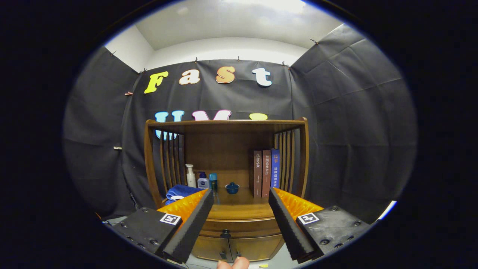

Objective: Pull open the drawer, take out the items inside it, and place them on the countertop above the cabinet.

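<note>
The wooden cabinet [227, 164] stands against the booth's black wall, straight ahead of my gripper [241, 198], with slatted sides and an open shelf over its countertop [239, 209]. Below the countertop sits the drawer [239, 227], closed, its small dark knob [225, 234] showing between my fingers (low down, well beyond the tips). Under it are two cabinet doors [235, 249], each with its own little handle.

My fingers are spread wide and hold nothing; they frame the countertop from either side.

On the countertop, three books [266, 173] stand upright at the right, against the slats. At the left lies a folded blue towel [179, 192], partly behind my left finger. Beside it stand a white pump bottle [191, 176], a small blue-capped bottle [202, 181] and a slim teal bottle [213, 183]. A little blue lidded bowl [232, 188] sits near the middle.
</note>
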Available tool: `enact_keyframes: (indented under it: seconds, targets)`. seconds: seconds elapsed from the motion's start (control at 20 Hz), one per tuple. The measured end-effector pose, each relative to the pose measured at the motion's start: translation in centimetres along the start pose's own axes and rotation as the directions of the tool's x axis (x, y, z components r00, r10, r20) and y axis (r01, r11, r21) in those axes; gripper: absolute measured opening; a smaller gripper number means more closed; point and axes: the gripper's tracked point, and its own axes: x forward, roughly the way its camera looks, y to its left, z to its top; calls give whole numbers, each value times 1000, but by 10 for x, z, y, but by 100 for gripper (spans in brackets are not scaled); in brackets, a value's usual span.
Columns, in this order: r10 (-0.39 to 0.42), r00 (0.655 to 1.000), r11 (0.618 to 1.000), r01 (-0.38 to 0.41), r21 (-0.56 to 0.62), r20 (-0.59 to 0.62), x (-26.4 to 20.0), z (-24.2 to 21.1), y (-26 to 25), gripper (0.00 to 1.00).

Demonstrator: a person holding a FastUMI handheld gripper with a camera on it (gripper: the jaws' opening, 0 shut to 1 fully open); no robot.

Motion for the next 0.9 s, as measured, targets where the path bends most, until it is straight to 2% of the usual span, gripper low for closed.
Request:
enact_keyframes:
  seconds: [0.3,0.45,0.65,0.8,0.9]
  targets:
    - [-7,1000,999,7,-44,-19,54,-74,16,98]
    - [-29,999,999,28,-46,-26,73,-128,16,98]
    - [-18,994,1000,15,-22,-107,84,-218,32,98]
    - [-6,987,999,-1,-45,-159,91,-264,44,98]
    - [10,981,1000,-14,-19,-194,97,-287,52,98]
